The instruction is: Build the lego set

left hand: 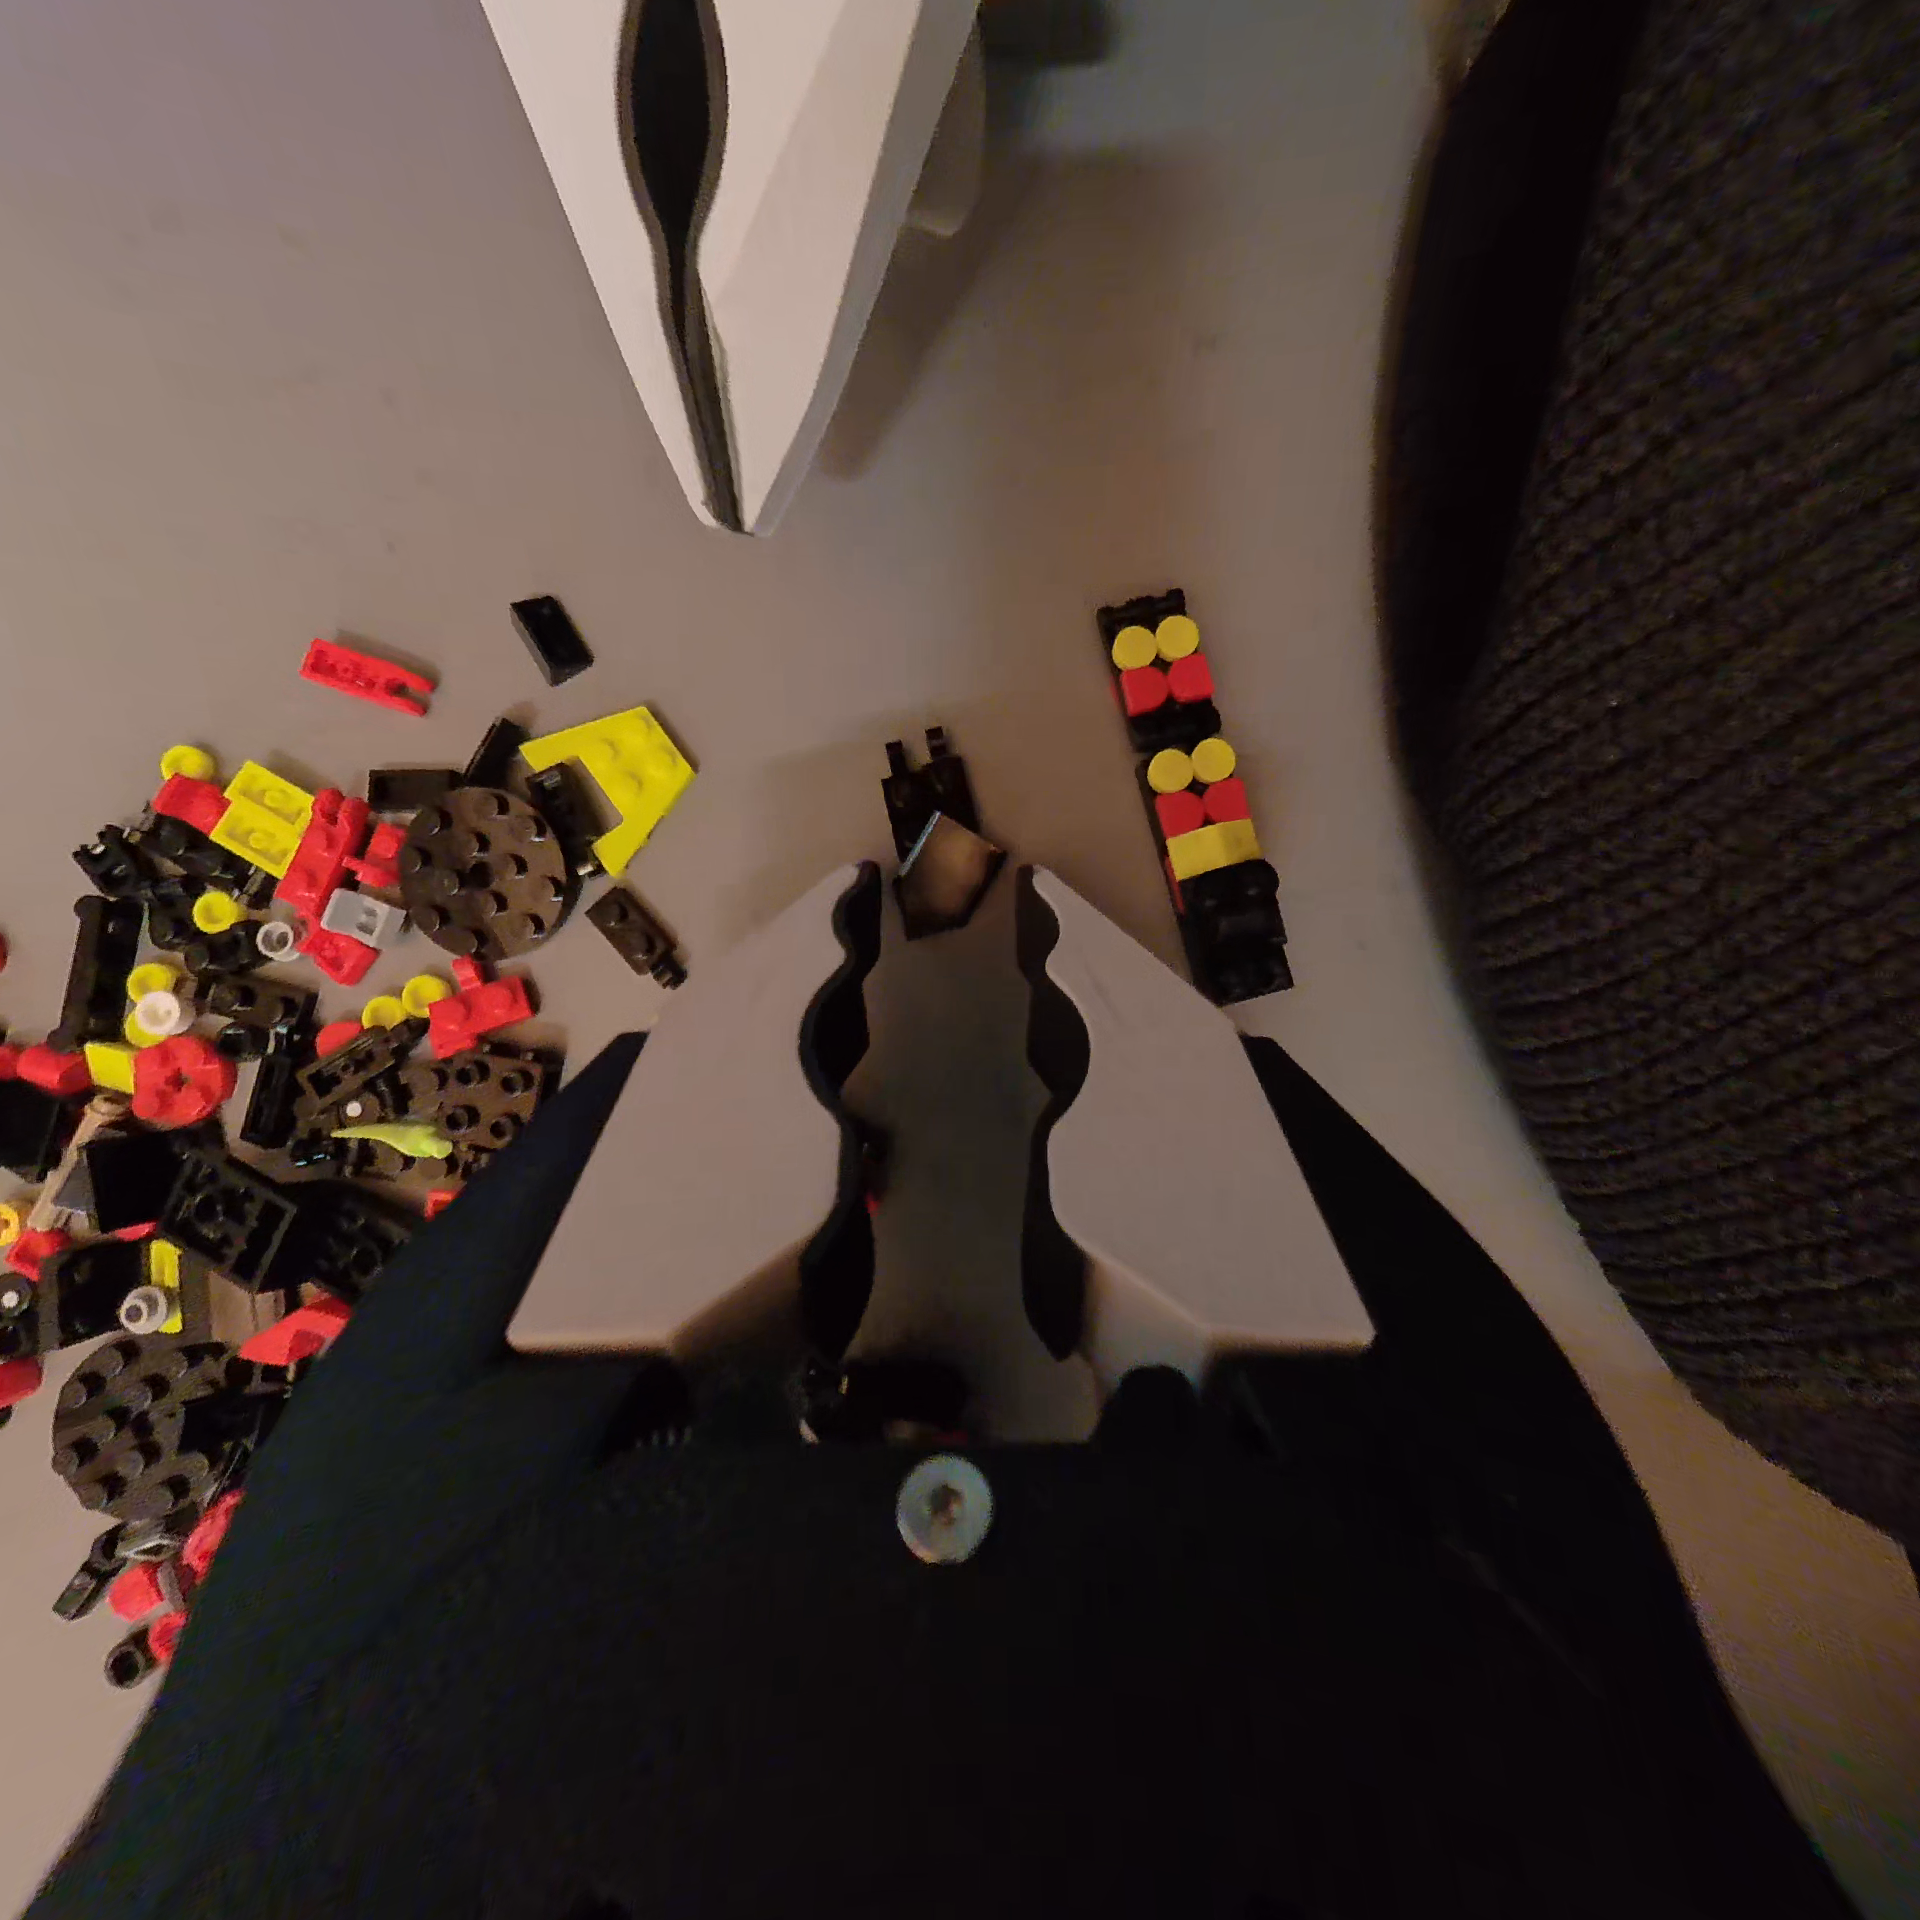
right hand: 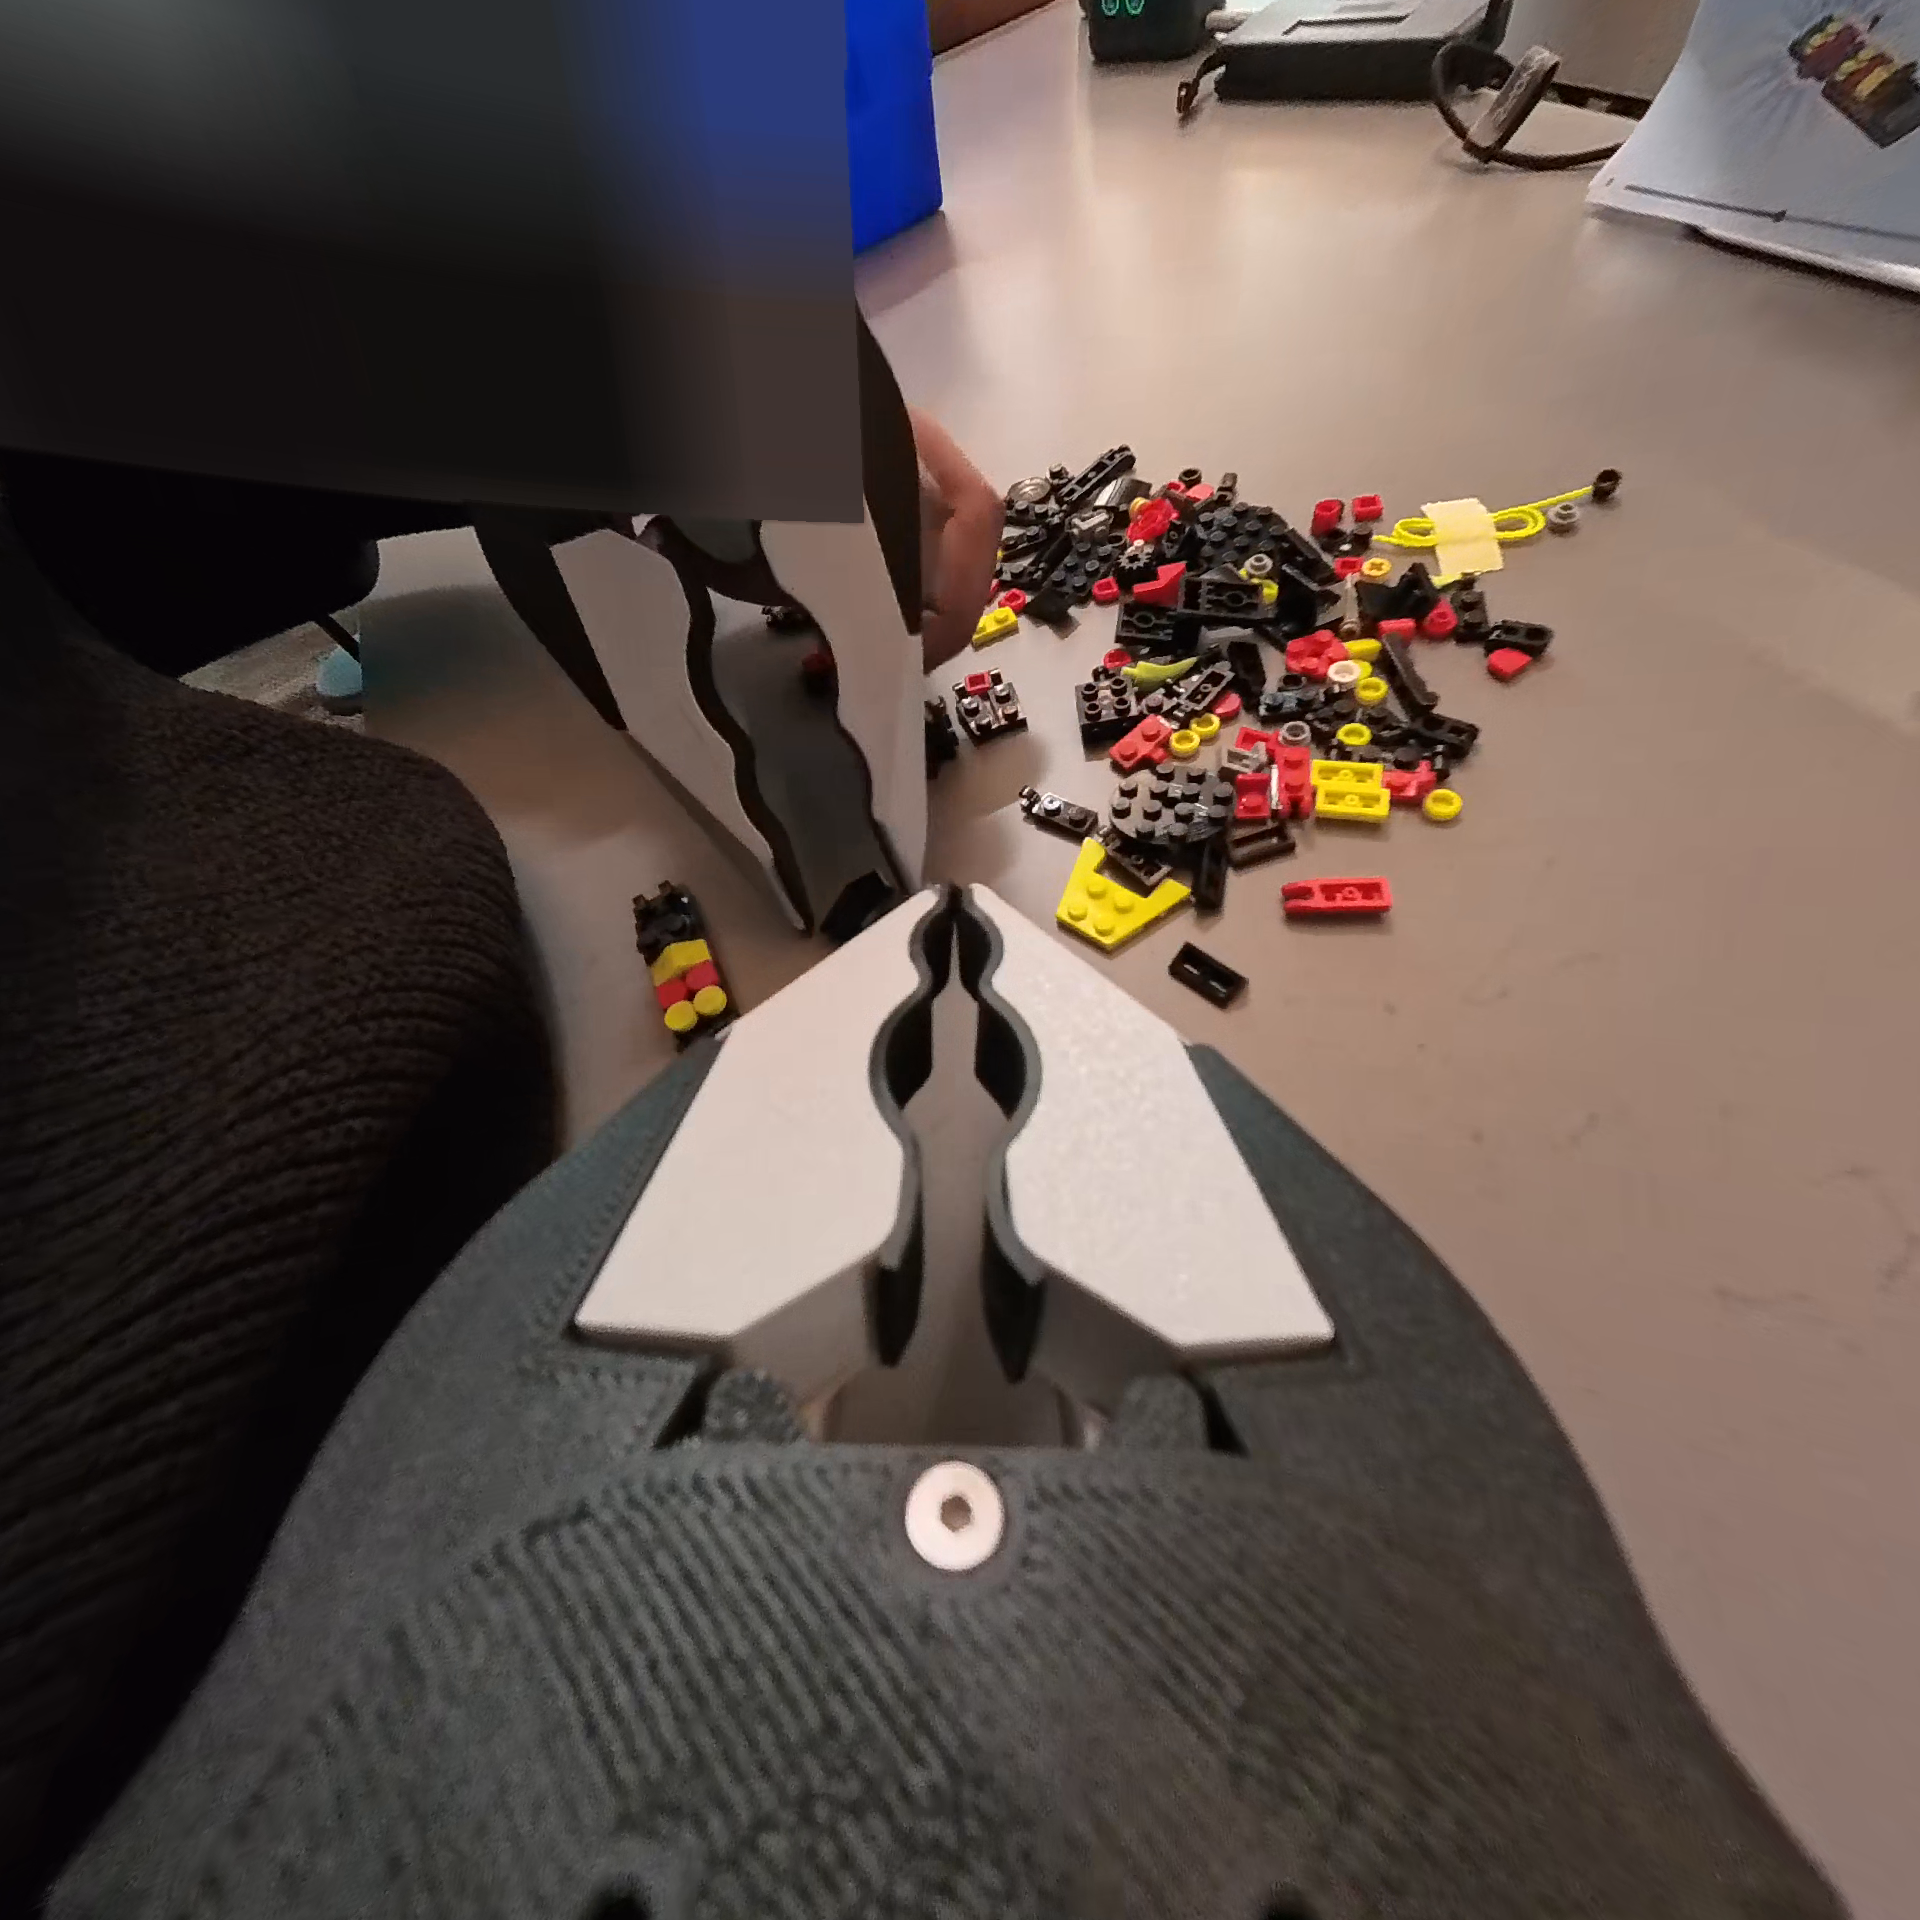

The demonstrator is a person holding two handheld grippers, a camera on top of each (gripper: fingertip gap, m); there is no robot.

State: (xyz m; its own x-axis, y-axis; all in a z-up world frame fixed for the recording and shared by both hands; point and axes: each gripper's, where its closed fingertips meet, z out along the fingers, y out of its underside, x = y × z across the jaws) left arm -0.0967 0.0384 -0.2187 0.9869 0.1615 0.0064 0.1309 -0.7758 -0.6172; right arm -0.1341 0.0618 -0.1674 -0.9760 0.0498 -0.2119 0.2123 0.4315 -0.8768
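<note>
My left gripper is open, low over the grey table. A small black Lego piece with clips lies on the table just at its fingertips, partly between them, not gripped. A built black strip with red and yellow studs lies just to its right. My right gripper is shut and empty, its tips close to the left gripper and the black piece. The right gripper also shows from above in the left wrist view. The strip shows in the right wrist view too.
A pile of loose black, red and yellow pieces spreads beside the grippers, with a yellow wedge plate nearest. An instruction booklet, a blue object and a black device with cables lie farther off. A dark knitted sleeve is close by. Tip to tip, the grippers are about 7 cm apart.
</note>
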